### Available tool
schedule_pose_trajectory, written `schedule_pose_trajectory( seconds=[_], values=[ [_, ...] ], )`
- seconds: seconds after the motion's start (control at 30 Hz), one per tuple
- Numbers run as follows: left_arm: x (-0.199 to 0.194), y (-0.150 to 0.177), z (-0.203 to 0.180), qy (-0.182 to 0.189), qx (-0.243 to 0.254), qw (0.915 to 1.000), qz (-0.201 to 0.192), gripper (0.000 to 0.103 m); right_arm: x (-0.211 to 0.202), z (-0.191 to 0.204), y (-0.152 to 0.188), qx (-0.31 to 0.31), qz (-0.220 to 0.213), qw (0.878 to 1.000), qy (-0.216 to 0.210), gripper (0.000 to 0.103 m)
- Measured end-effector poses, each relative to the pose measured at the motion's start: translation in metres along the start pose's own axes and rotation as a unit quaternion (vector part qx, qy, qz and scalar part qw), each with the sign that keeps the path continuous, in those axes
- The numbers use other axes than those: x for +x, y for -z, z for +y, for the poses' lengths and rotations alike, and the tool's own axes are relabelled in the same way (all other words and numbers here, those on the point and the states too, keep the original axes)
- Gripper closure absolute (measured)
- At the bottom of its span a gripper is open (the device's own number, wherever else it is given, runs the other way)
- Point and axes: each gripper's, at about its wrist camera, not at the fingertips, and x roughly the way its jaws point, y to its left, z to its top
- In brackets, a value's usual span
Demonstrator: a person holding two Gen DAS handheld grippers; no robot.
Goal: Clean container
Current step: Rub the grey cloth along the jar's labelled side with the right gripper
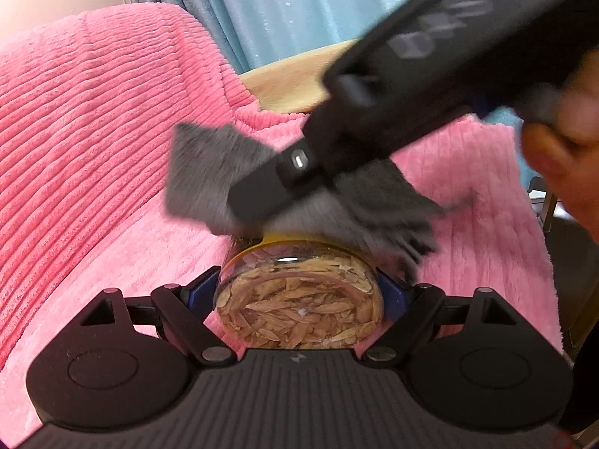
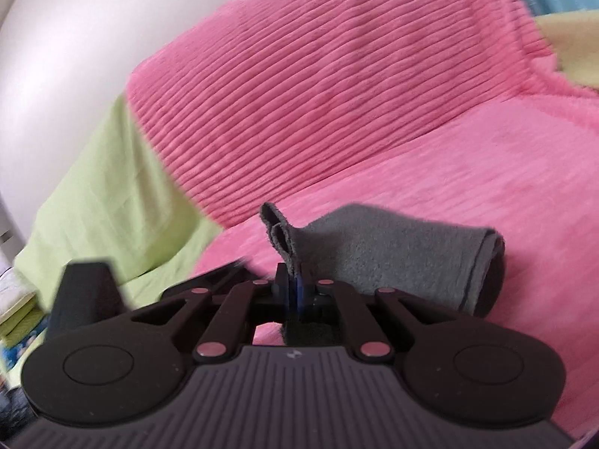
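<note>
left tool point(image 1: 299, 288) clamped on a clear round jar point(image 1: 299, 307), one blue pad on each side of it, jar full of pale dried slices and seen bottom-on, held above the pink ribbed blanket point(image 1: 93, 131). a yellow band shows at the jar's far end, just under a grey cloth point(image 1: 202, 176) draped over that end and touching it. right tool point(image 1: 254, 202) comes in from upper right, blurred, pressing down on the cloth over the jar; a bit of a hand point(image 1: 561, 164) at right edge. in right wrist view the right tool point(image 2: 297, 284) is together, pinching a fold of the grey cloth point(image 2: 374, 254), rest of cloth wraps over a dark rounded shape at right. green sheet point(image 2: 105, 202) at left, pink blanket point(image 2: 337, 93) behind.
</note>
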Motion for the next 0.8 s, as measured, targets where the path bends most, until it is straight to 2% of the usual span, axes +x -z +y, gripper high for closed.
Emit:
schedule_pose_trajectory(
  seconds=[0.07, 0.2, 0.4, 0.43, 0.53, 0.63, 0.7, 0.8],
  values=[
    [0.001, 0.0, 0.006, 0.011, -0.024, 0.9997, 0.0, 0.018, 0.0, -0.011, -0.005, 0.015, -0.014, 1.0, 0.017, 0.102],
    [0.002, 0.0, 0.019, 0.038, -0.081, 0.996, 0.001, 0.017, -0.003, -0.011, -0.003, 0.014, -0.017, 1.0, 0.02, 0.102],
    [0.005, -0.001, 0.04, 0.077, -0.166, 0.983, 0.003, 0.018, -0.006, -0.011, -0.005, 0.028, -0.019, 0.999, 0.021, 0.102],
    [0.004, -0.002, 0.039, 0.074, -0.16, 0.9843, 0.003, 0.018, -0.006, -0.01, -0.005, 0.033, -0.017, 0.999, 0.018, 0.101],
    [0.002, -0.006, 0.023, 0.031, -0.073, 0.9969, 0.004, 0.018, -0.006, 0.002, 0.003, 0.032, 0.017, 0.999, -0.035, 0.1],
    [0.002, -0.004, 0.009, 0.006, -0.016, 0.9998, 0.005, 0.018, -0.003, 0.016, 0.009, -0.002, 0.04, 0.998, -0.055, 0.1],
    [0.004, -0.005, 0.008, 0.005, -0.012, 0.9999, 0.004, 0.018, -0.001, 0.012, 0.005, 0.0, 0.035, 0.998, -0.049, 0.101],
    [0.007, -0.005, 0.005, -0.001, -0.001, 1.0, 0.003, 0.018, -0.001, -0.005, -0.004, 0.025, 0.001, 1.0, -0.002, 0.102]
  ],
)
